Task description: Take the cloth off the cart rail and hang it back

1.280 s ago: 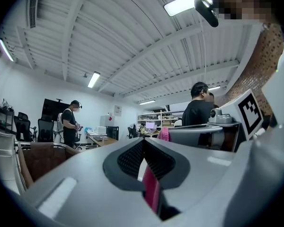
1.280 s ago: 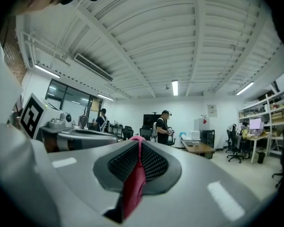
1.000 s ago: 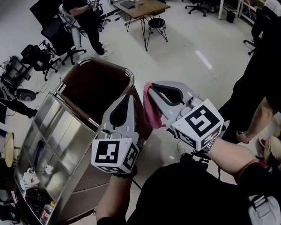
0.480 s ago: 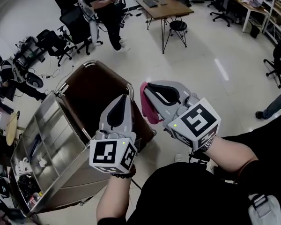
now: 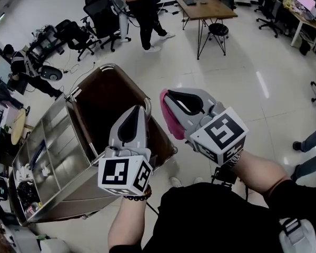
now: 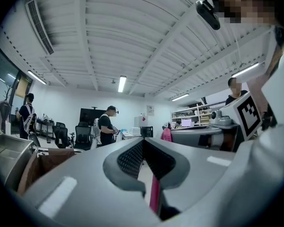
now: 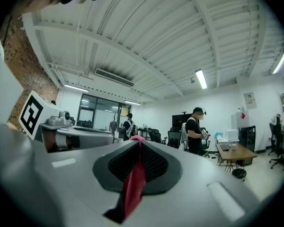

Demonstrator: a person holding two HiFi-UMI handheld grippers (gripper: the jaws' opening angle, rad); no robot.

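Observation:
My right gripper [image 5: 165, 93] is shut on a pink cloth [image 5: 171, 118], which hangs down from its tips, off the cart [image 5: 63, 141]. In the right gripper view the cloth [image 7: 135, 183] runs pinched between the dark pads of the right gripper [image 7: 137, 139]. The left gripper [image 5: 142, 108] is held beside it over the cart's brown bag [image 5: 108, 96], a hand's width left of the cloth, its jaws together. In the left gripper view the left gripper [image 6: 143, 140] looks shut. A thin pink strip shows in the gap below its pads; I cannot tell what that is.
The steel cart has shelves with small items [image 5: 31, 188] and a tubular rail [image 5: 108, 67] round the bag. Office chairs [image 5: 73, 33], a wooden table [image 5: 203, 7] with a stool [image 5: 217, 29], and people stand on the pale floor beyond.
The view has swung, so the cart sits lower left and more floor shows at the right. Both grippers keep their poses, and the right one still holds the cloth.

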